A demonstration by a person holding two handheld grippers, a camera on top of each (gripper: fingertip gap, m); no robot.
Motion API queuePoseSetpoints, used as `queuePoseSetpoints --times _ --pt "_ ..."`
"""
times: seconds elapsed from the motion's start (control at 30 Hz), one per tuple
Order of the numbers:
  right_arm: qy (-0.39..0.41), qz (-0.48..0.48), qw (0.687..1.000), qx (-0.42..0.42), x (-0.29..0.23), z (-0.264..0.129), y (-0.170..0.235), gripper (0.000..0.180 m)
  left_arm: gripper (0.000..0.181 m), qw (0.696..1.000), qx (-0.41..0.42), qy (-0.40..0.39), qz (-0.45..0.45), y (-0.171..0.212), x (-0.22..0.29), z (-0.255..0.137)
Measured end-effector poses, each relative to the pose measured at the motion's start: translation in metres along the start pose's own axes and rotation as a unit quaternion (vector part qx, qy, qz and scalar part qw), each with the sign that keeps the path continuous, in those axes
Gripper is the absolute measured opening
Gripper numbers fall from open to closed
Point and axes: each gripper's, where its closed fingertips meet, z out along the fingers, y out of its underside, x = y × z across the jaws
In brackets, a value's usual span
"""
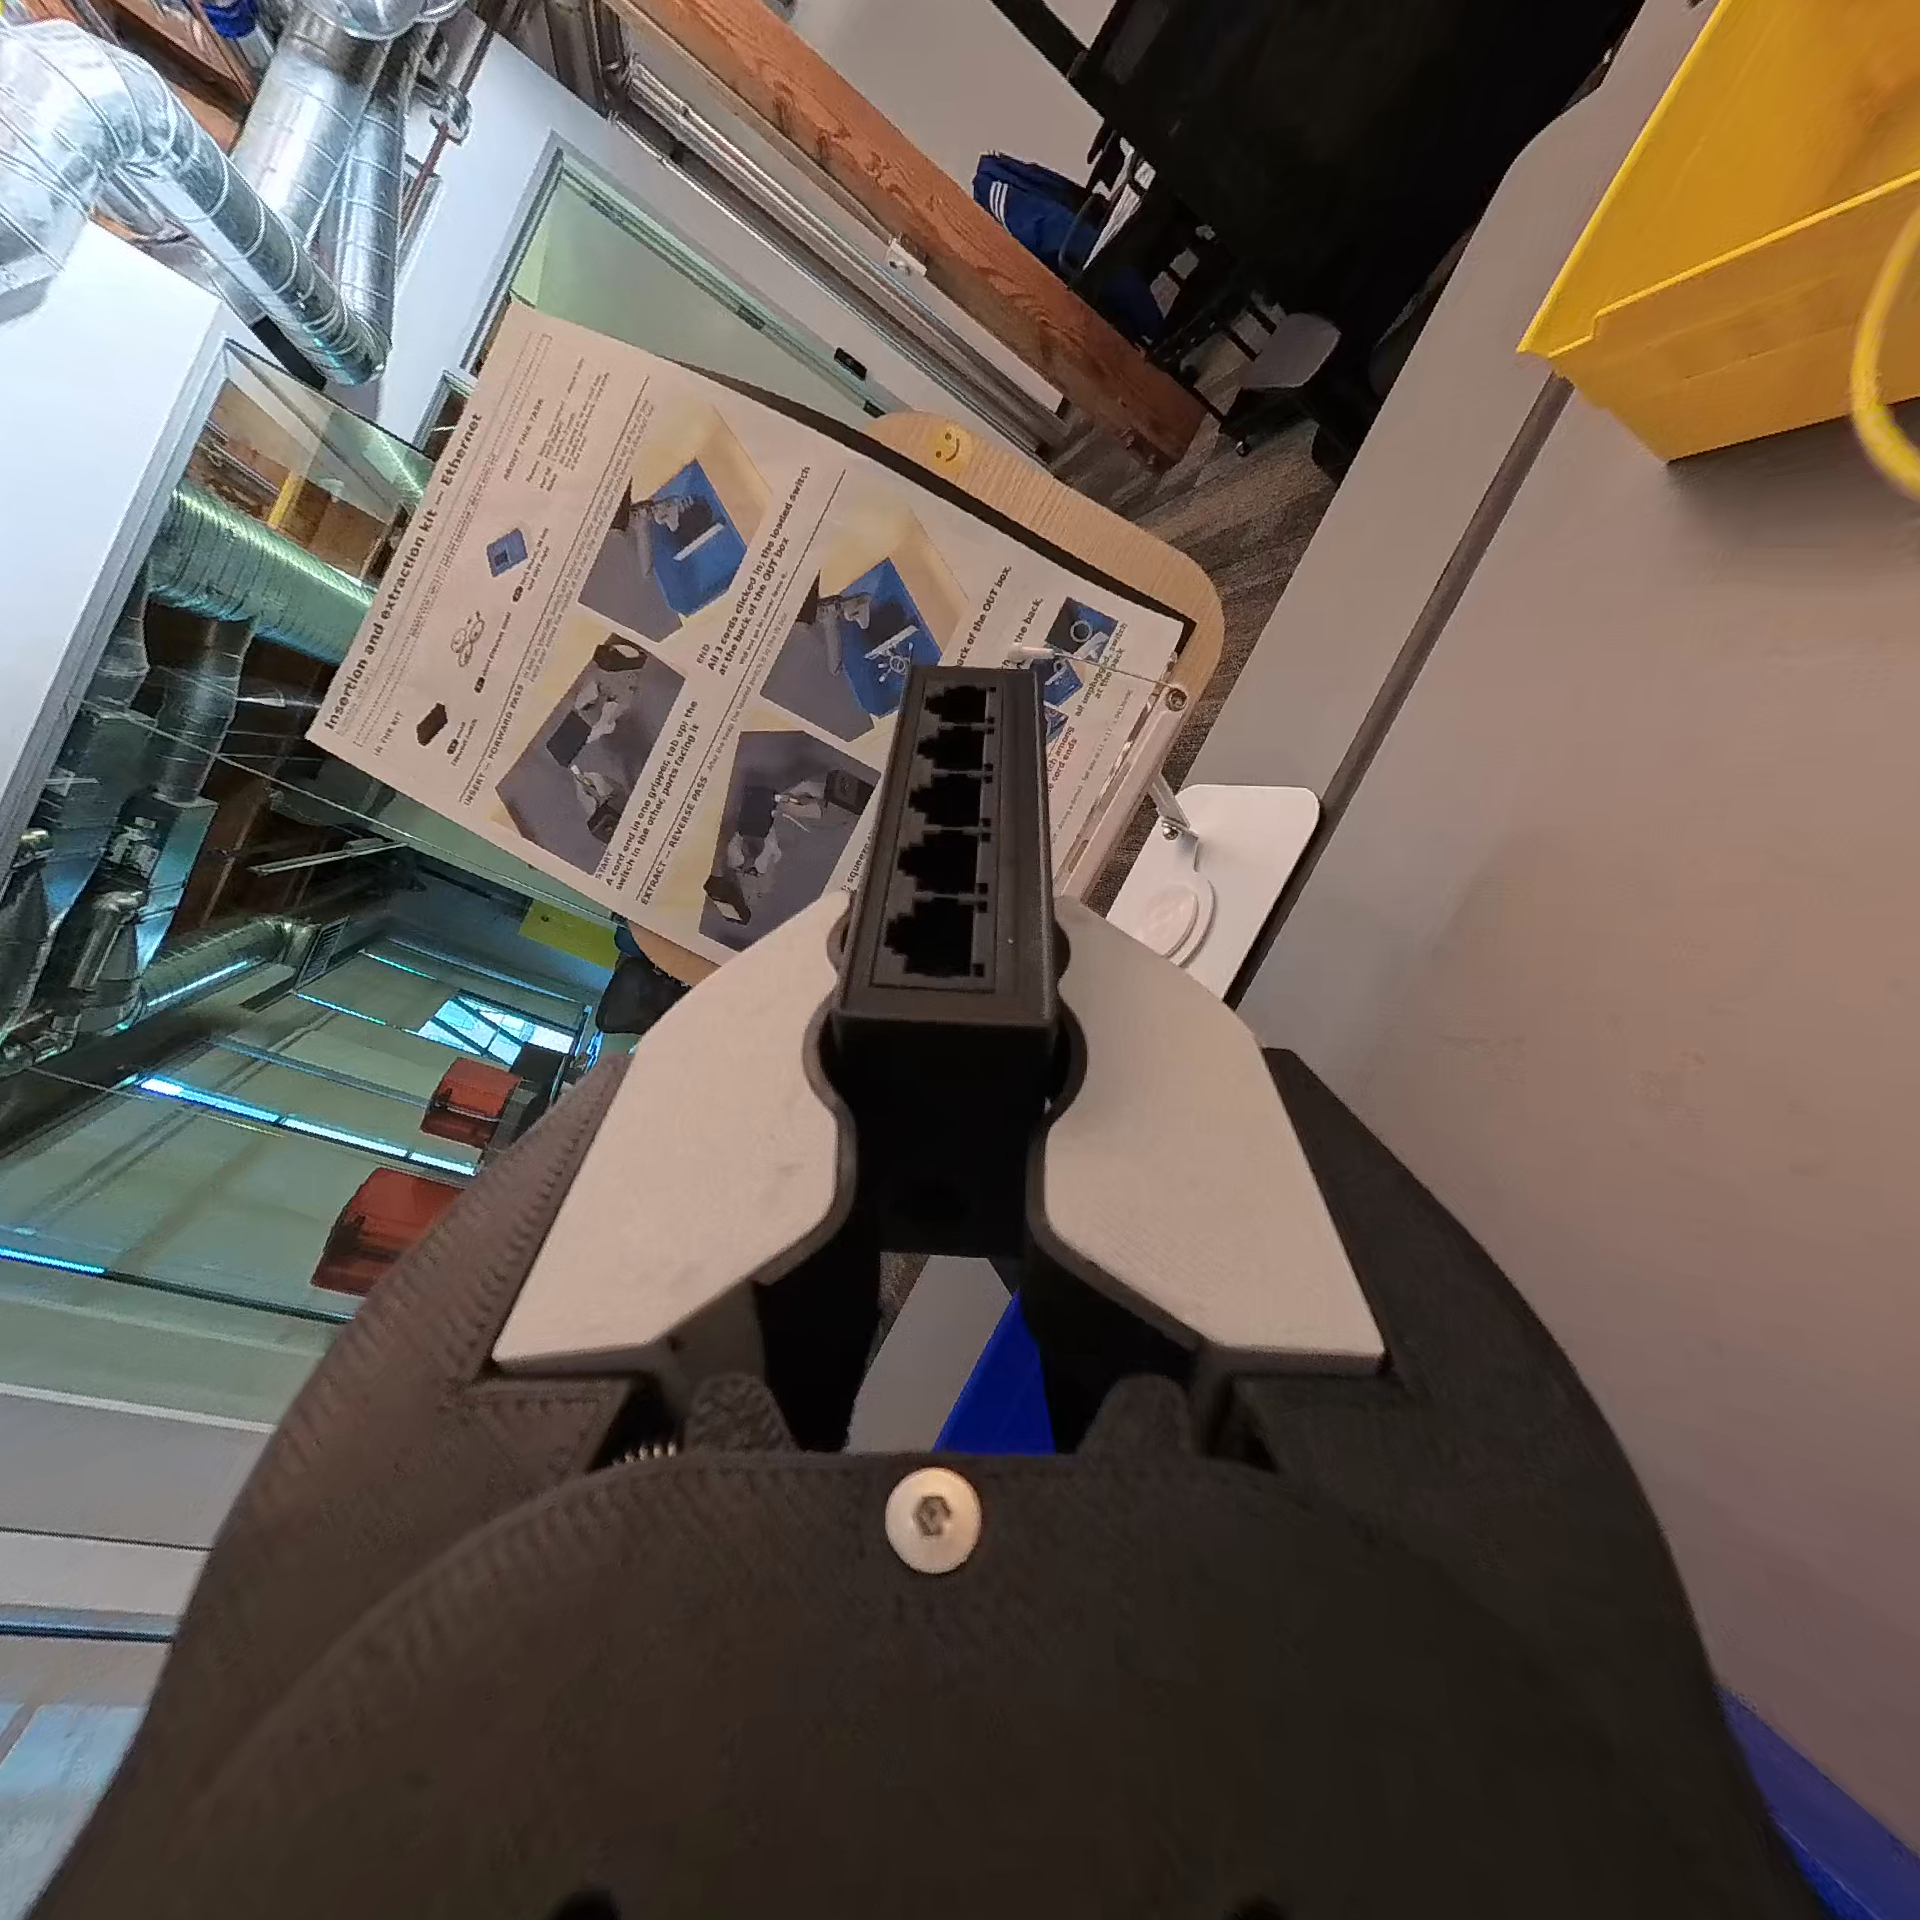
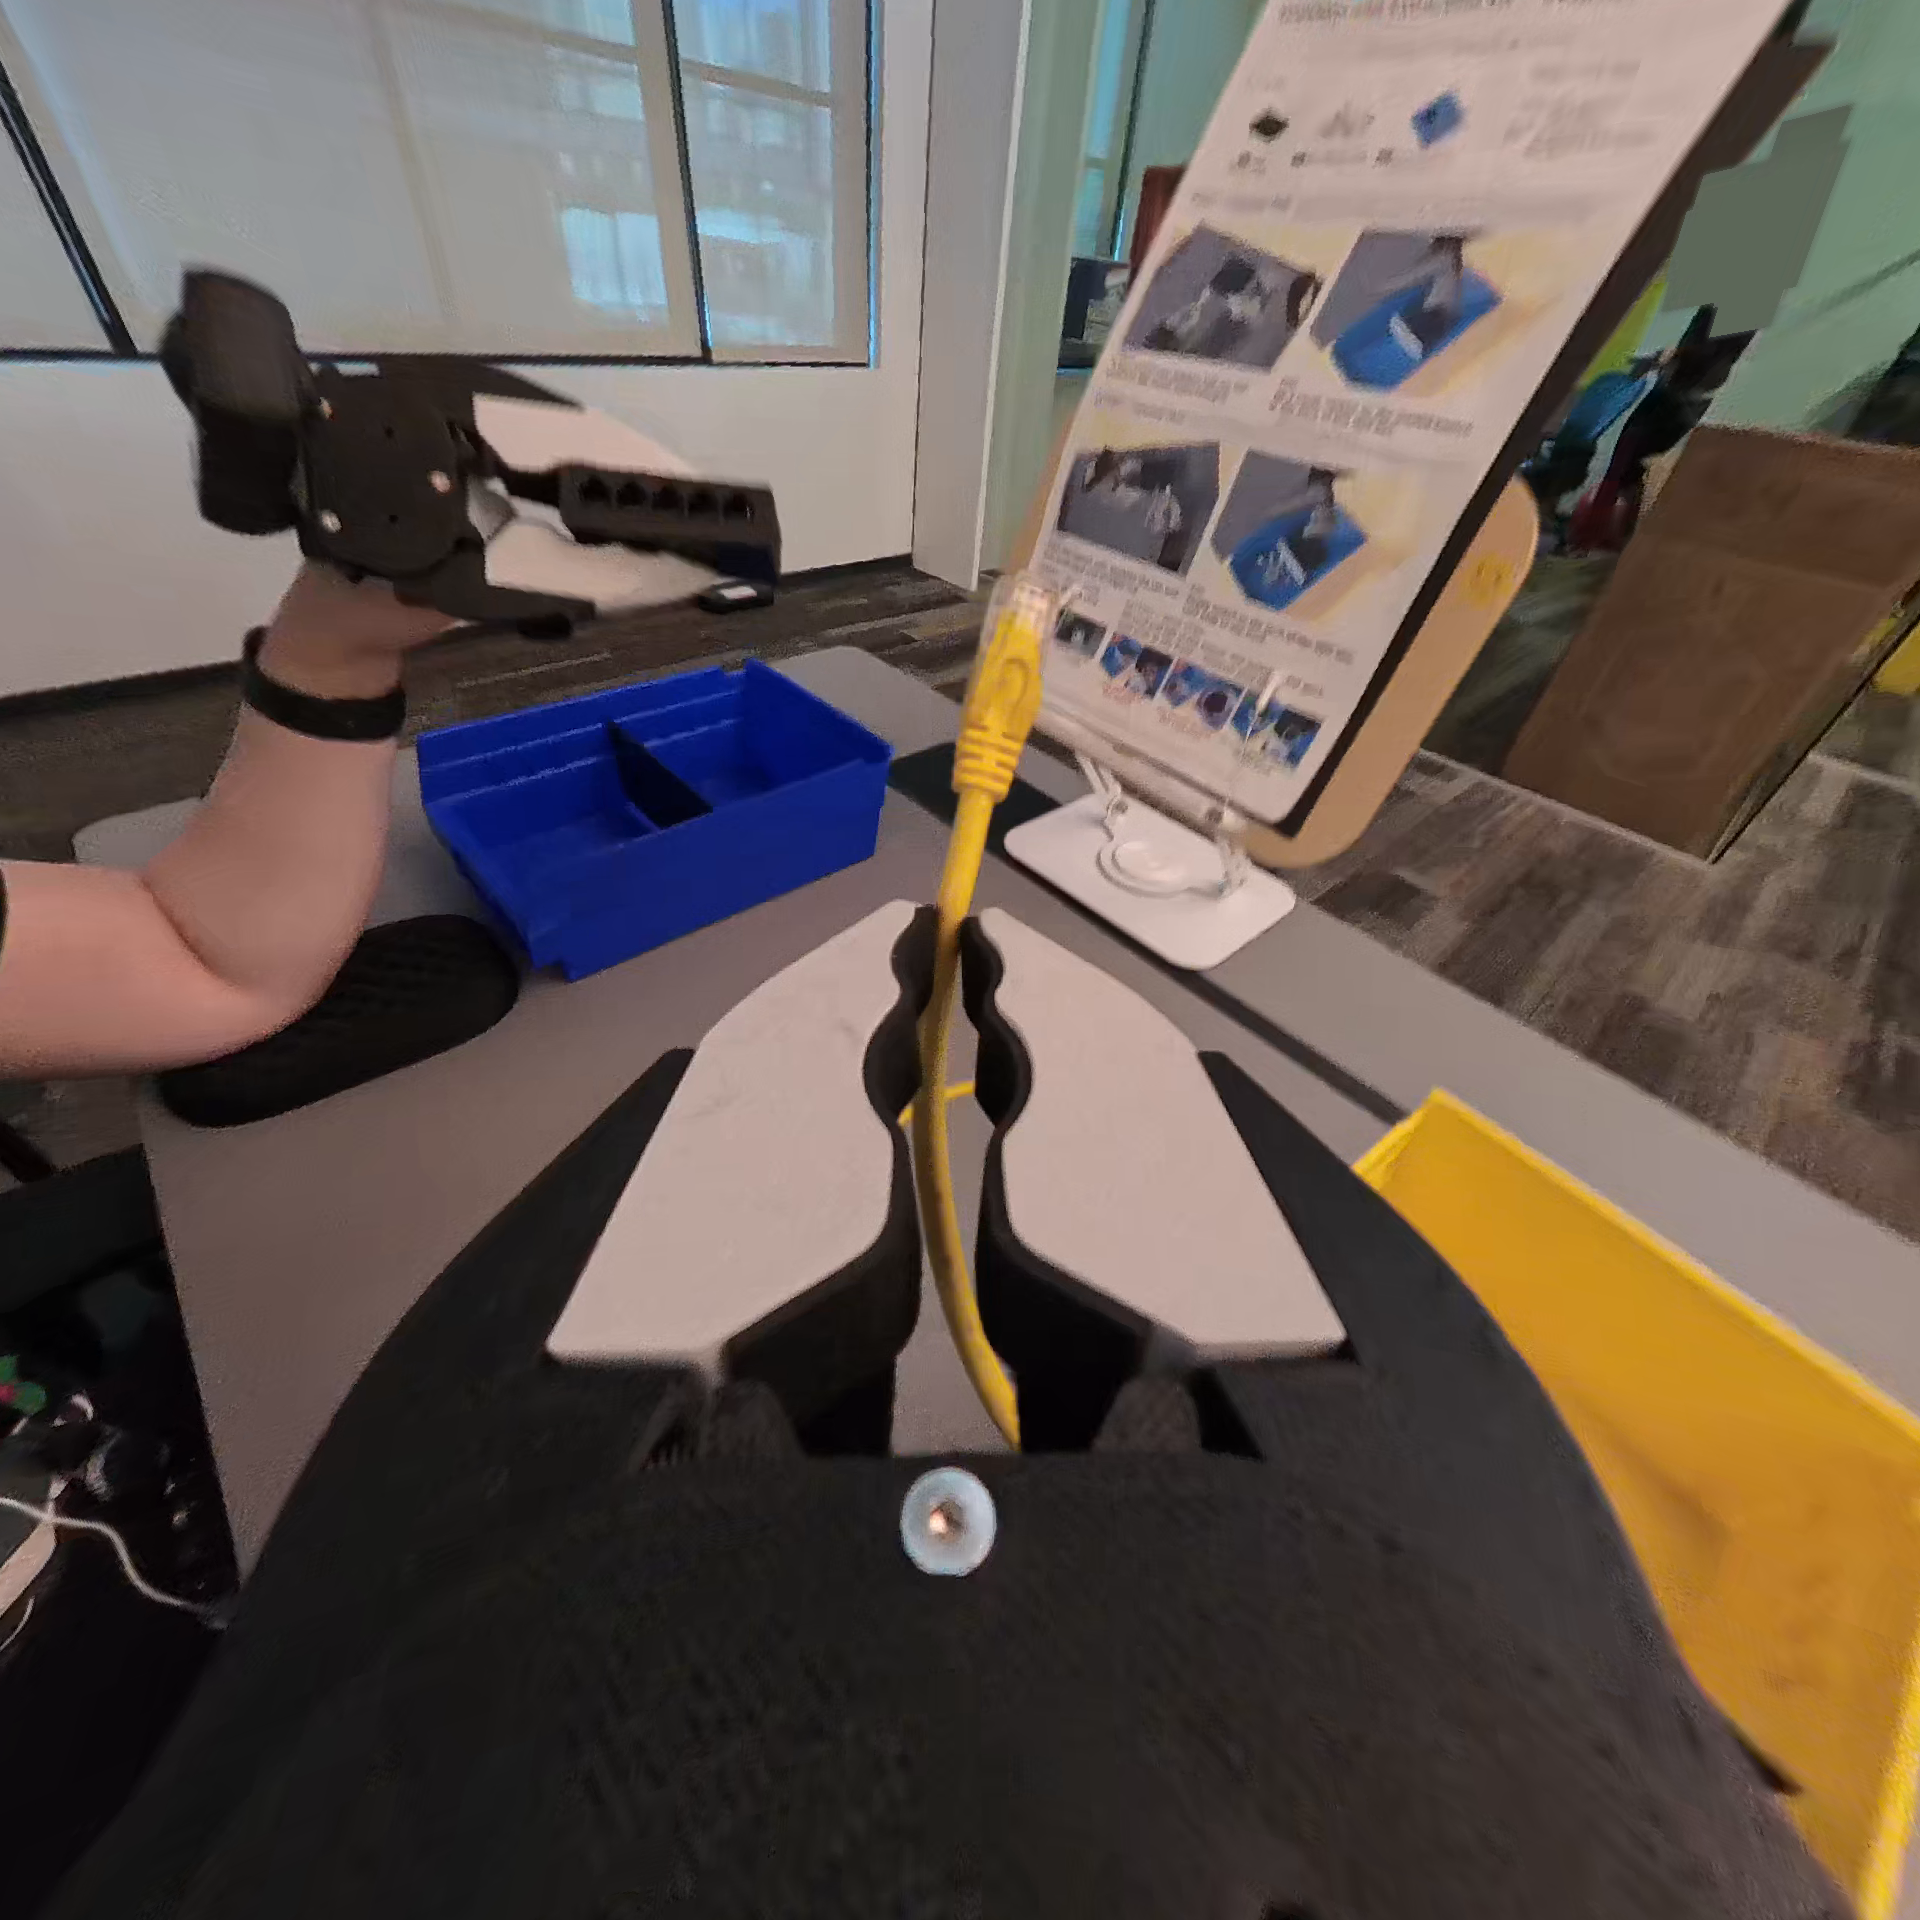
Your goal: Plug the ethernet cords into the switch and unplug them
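Both grippers grip (aloft): left gripper (image 1: 951, 997) switch (image 1: 951, 842), right gripper (image 2: 940, 935) cord (image 2: 977, 800).

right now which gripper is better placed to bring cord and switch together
Right. The right gripper is shut on the yellow ethernet cord, its clear plug free and pointing forward. The left gripper only clamps the black five-port switch, its ports empty.

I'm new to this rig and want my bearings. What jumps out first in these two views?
The yellow ethernet cord stands out, rising with its clear plug uppermost from the shut right gripper. Next comes the black switch, clamped in the left gripper, its row of ports empty. A blue bin sits on the grey table.
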Motion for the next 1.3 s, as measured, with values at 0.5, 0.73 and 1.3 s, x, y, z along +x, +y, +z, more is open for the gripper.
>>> queuePoseSetpoints --times 0.5,0.73,1.3 --pt "0.184 -0.102 0.978 0.002 0.095 -0.046 -0.213 0.005 0.029 1.0 -0.008 0.003 0.001 0.004 0.0 0.002" --pt "0.221 -0.083 0.971 -0.02 0.124 -0.076 -0.198 0.006 0.028 1.0 -0.007 0.003 0.001 0.003 0.0 0.001" --pt "0.236 -0.067 0.968 -0.056 0.14 -0.097 -0.144 0.005 0.029 1.0 -0.017 0.009 0.004 0.006 0.003 0.005"
